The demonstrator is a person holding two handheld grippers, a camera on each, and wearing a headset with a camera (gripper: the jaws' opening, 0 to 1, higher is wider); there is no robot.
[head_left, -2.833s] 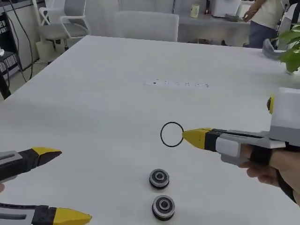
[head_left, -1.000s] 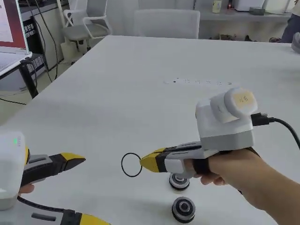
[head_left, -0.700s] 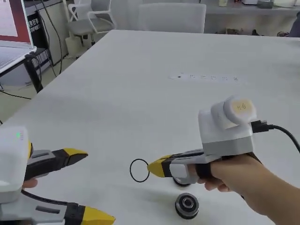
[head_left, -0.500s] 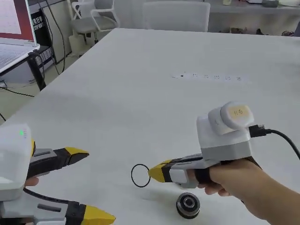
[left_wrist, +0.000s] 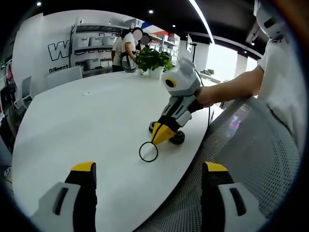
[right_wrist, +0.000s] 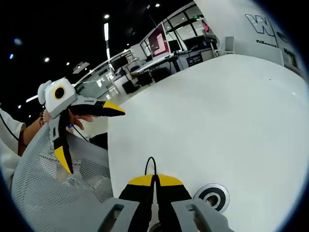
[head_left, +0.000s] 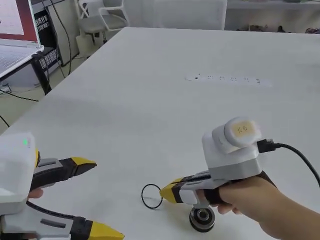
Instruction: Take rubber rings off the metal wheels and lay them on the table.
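- large white table (head_left: pixel 150 100), matt top. the head view takes in its long far end. the left gripper view (left_wrist: pixel 87 121) shows its rounded near edge.
- grey mesh chair (left_wrist: pixel 251 145), just beside the table edge, seen from the left gripper view. the right gripper view has it under the left gripper (right_wrist: pixel 53 164).
- green potted plant (left_wrist: pixel 152 58), on the far end of the table in the left gripper view.
- left gripper (head_left: pixel 95 197), black jaws with yellow tips, spread wide with nothing between them. it sits low at the near left of the table in the head view. its own view looks across at the other tool (left_wrist: pixel 149 169).
- right gripper (head_left: pixel 167 191), same make, held in a hand (head_left: pixel 250 195). its jaws are pressed together on the ring. its own view shows the two tips meeting (right_wrist: pixel 154 180), and the left gripper view shows it side-on, pointing down (left_wrist: pixel 161 135).
- dark metal wheel (head_left: pixel 202 219), lying flat on the table just beside the right gripper. the right gripper view has it to the right of the jaws (right_wrist: pixel 211 197). the left gripper view shows this wheel (left_wrist: pixel 177 137) and a second wheel (left_wrist: pixel 155 127) close behind the tips.
- thin black rubber ring (head_left: pixel 151 196), pinched by its edge at the tips of the right gripper and off the wheels. the head view shows it low over the table left of the wheel. the left gripper view shows it as a full circle (left_wrist: pixel 148 152), and the right gripper view shows it edge-on (right_wrist: pixel 151 166). whether it touches the table cannot be told.
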